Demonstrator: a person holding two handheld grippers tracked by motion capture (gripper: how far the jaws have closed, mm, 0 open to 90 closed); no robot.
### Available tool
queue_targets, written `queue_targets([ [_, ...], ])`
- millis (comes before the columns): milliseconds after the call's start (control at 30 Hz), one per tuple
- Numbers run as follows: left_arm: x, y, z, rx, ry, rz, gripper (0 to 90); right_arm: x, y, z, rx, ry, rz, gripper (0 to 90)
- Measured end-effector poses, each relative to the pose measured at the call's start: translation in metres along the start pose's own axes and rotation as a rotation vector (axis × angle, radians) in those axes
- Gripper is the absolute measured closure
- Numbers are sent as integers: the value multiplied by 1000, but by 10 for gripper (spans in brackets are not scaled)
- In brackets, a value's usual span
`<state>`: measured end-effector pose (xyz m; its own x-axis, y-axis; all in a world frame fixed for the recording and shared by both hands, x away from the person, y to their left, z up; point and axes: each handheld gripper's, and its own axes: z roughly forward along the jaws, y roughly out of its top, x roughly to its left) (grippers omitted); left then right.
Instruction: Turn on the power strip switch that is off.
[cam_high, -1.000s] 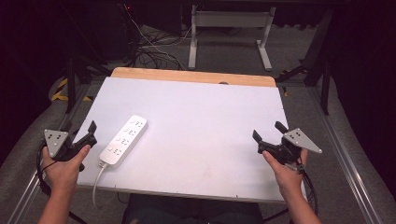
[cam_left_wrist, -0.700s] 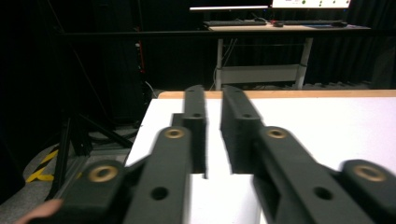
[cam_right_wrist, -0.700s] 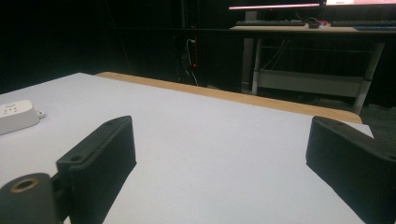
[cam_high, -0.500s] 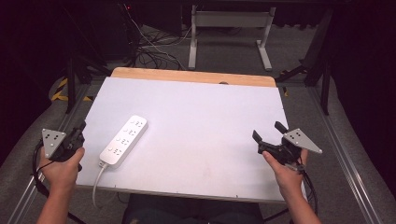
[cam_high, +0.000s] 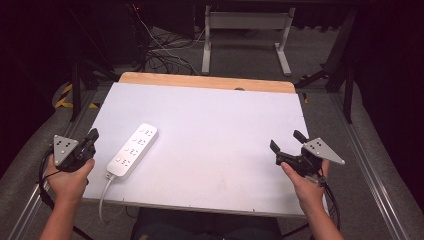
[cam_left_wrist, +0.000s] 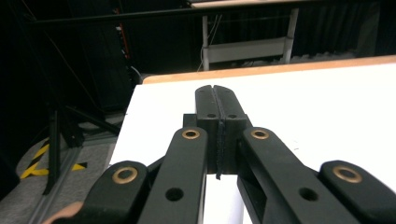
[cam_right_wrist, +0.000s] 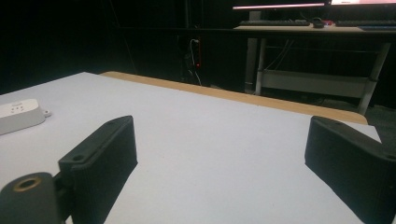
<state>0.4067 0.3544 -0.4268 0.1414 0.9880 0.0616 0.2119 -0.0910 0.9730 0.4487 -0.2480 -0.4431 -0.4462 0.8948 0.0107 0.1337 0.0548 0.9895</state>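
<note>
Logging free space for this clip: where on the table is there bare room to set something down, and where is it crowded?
Most of the white table is bare: the whole stretch between the power strip and the right gripper, back to the wooden far edge. The only tight spot is the near left, between the strip with its cord and the left gripper.

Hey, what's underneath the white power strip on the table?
The power strip lies flat on the white table. Its cord drops over the near edge. Anything beneath it is covered.

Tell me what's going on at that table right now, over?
Left hand-held gripper shut, empty, at the table's left edge. Right hand-held gripper open, empty. White power strip flat near the left one, untouched. Nothing in the way.
</note>
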Motion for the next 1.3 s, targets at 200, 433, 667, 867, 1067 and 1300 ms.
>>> queue_targets([
  [200, -3, -1, 4, 49, -46, 6, 900, 0, 0, 1, 3, 4, 0, 97],
  [433, -2, 1, 6, 174, -80, -2, 900, 0, 0, 0, 4, 2, 0, 97],
  [667, -2, 1, 8, 231, -116, -19, 900, 0, 0, 0, 5, 4, 1, 98],
  [867, -4, -2, 17, 323, -142, 2, 900, 0, 0, 1, 5, 5, -2, 97],
  [1067, -5, -5, 23, 415, -175, 19, 900, 0, 0, 1, 6, 6, 2, 98],
  [1300, -9, -10, 33, 552, -196, 33, 900, 1, -1, 1, 17, 7, -6, 111],
])
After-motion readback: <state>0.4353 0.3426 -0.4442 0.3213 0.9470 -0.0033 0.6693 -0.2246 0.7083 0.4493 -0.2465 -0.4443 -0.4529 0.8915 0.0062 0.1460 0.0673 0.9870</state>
